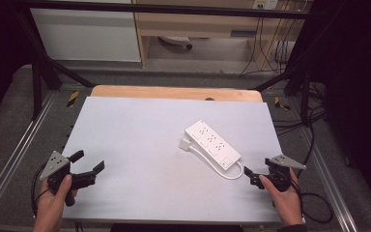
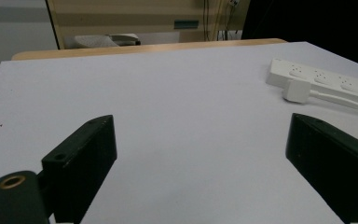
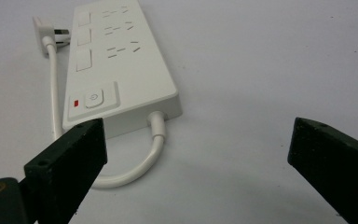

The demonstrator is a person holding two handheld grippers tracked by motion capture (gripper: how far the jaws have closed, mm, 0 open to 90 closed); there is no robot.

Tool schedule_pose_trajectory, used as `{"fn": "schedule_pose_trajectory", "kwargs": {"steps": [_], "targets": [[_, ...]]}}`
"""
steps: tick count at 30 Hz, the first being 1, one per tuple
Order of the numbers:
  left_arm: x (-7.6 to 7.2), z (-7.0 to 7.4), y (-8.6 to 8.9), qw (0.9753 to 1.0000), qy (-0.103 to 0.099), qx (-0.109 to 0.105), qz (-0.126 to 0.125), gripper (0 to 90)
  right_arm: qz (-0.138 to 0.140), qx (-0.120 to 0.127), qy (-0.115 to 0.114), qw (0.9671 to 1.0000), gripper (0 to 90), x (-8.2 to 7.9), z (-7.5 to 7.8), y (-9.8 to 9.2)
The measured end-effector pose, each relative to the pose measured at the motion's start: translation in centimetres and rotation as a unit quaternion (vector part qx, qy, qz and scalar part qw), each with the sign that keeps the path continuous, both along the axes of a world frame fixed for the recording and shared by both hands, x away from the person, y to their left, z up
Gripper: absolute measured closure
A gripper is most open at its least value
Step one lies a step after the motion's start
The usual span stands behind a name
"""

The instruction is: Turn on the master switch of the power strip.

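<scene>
White power strip (image 1: 213, 144) lies diagonal on the worktop (image 1: 140, 145), right of centre, switch end toward the near-right corner. Its cable (image 1: 232, 173) loops out of that end and runs back along the strip's left side to the plug (image 1: 185, 144), which lies flat just beside the strip, not in a socket.

Right gripper (image 1: 253, 178) sits by the near-right edge, close to the cable loop; jaws wide apart, nothing betw. them. In the right gripper view the strip's switch end (image 3: 121, 74) and cable (image 3: 135, 168) are just ahead of the jaws.

Left gripper (image 1: 88, 162) is near the near-left corner, well apart from the strip, jaws also spread wide, holding nothing.

Step, prob.: approach, pre-grasp. Nothing lifted yet. Next move likely needs the right gripper to go fwd and settle on strip body or cable, w/ left coming across toward the plug (image 2: 297, 89).
</scene>
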State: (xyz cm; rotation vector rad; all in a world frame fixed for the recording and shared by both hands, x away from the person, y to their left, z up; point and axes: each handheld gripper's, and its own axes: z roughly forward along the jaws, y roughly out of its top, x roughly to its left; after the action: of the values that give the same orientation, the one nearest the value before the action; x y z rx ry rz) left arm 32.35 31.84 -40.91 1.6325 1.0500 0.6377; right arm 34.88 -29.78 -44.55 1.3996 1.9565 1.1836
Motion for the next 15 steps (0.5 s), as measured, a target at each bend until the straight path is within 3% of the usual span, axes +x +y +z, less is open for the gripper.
{"fn": "schedule_pose_trajectory", "kwargs": {"steps": [15], "targets": [[0.09, 0.02, -0.05, 0.9998, 0.006, -0.016, 0.007, 5.1, -0.002, 0.017, -0.022, 0.9996, 5.1, -0.18, 0.62, -0.33]]}}
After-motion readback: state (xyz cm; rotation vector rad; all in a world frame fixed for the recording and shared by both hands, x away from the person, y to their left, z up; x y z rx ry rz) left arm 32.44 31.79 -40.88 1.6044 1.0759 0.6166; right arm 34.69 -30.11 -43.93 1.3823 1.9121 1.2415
